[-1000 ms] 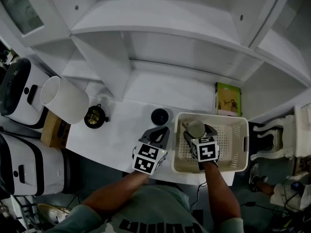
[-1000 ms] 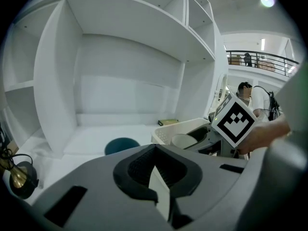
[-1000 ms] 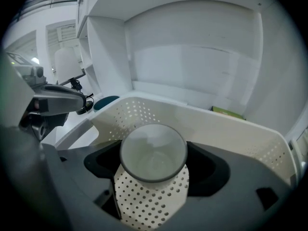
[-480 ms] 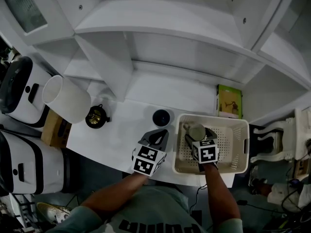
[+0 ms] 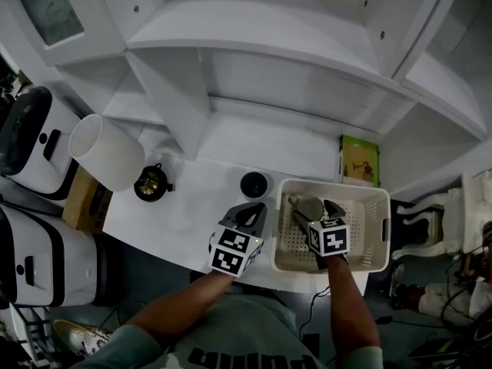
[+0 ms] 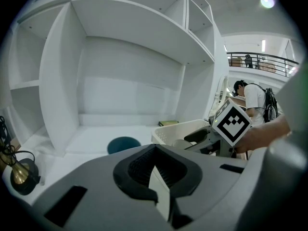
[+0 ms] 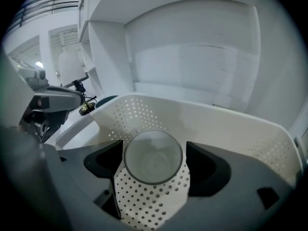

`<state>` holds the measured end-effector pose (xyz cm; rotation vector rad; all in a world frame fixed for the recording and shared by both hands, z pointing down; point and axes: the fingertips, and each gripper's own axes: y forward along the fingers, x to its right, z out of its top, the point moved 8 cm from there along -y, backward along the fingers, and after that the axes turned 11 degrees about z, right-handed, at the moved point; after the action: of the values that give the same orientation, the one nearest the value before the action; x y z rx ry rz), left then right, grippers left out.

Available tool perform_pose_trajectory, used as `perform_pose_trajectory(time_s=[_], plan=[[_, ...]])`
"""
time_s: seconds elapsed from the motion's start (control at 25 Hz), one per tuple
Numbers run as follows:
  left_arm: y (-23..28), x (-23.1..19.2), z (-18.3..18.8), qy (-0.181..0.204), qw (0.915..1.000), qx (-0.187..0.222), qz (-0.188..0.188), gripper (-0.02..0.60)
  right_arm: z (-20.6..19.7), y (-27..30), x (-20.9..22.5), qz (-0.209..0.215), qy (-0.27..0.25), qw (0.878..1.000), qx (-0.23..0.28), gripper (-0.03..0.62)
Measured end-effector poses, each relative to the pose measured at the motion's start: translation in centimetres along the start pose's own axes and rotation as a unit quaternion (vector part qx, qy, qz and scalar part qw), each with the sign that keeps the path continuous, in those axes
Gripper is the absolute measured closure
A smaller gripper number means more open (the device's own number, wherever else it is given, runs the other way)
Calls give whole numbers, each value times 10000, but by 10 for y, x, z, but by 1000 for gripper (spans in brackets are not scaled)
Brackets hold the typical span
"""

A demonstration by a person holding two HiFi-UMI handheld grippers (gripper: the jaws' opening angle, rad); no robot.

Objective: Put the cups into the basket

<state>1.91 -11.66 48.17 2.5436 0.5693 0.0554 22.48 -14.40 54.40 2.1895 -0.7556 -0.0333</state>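
A white perforated basket (image 5: 370,195) stands at the right end of the white tabletop. A pale grey cup (image 5: 310,205) sits inside its near left part, mouth up. My right gripper (image 5: 313,209) straddles the cup. In the right gripper view the cup (image 7: 153,163) lies between the dark pads, with a thin gap showing at the right pad (image 7: 204,165), so the right gripper (image 7: 153,154) is open. A dark blue cup (image 5: 254,184) stands on the table just left of the basket. My left gripper (image 5: 250,209) hovers in front of it, shut and empty. The left gripper view shows the left gripper (image 6: 155,150), the blue cup (image 6: 122,144) and the basket (image 6: 178,128).
White shelving (image 5: 254,91) rises behind the table. A white lampshade (image 5: 104,156) and a small brass object (image 5: 150,184) sit at the left, a green book (image 5: 360,160) behind the basket. White appliances (image 5: 27,141) stand off the table's left. A person (image 6: 251,97) is in the background.
Both grippers stay almost where they were. The grey cup stays between the right jaws inside the basket and now looks a little more oval.
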Motion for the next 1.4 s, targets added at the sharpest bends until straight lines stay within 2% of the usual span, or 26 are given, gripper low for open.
perform_pose_trajectory(time_s=[0.24, 0.6, 0.64, 0.84, 0.92, 1.0, 1.2, 1.4], plan=[[-14, -4, 6, -32, 9998, 184, 70, 575, 34, -39, -33, -69, -320, 9968, 727, 209], [-51, -20, 7, -148, 9980, 492, 361, 575, 51, -67, -119, 373, -593, 9868, 1457, 223], [-56, -22, 6, -172, 9977, 524, 390, 575, 50, -69, -127, 408, -625, 9859, 1499, 248], [-83, -35, -8, -269, 9961, 590, 598, 575, 40, -73, -165, 484, -674, 9812, 1740, 477], [-95, -42, -16, -343, 9953, 579, 699, 575, 34, -69, -179, 574, -671, 9806, 1752, 534], [-105, -48, -23, -407, 9946, 566, 767, 575, 27, -63, -191, 663, -700, 9810, 1686, 555], [-122, -60, -39, -479, 9938, 538, 850, 575, 9, -44, -214, 759, -697, 9845, 1418, 562], [-130, -68, -53, -438, 9947, 381, 849, 575, 5, -32, -223, 595, -914, 9866, 1216, 566]])
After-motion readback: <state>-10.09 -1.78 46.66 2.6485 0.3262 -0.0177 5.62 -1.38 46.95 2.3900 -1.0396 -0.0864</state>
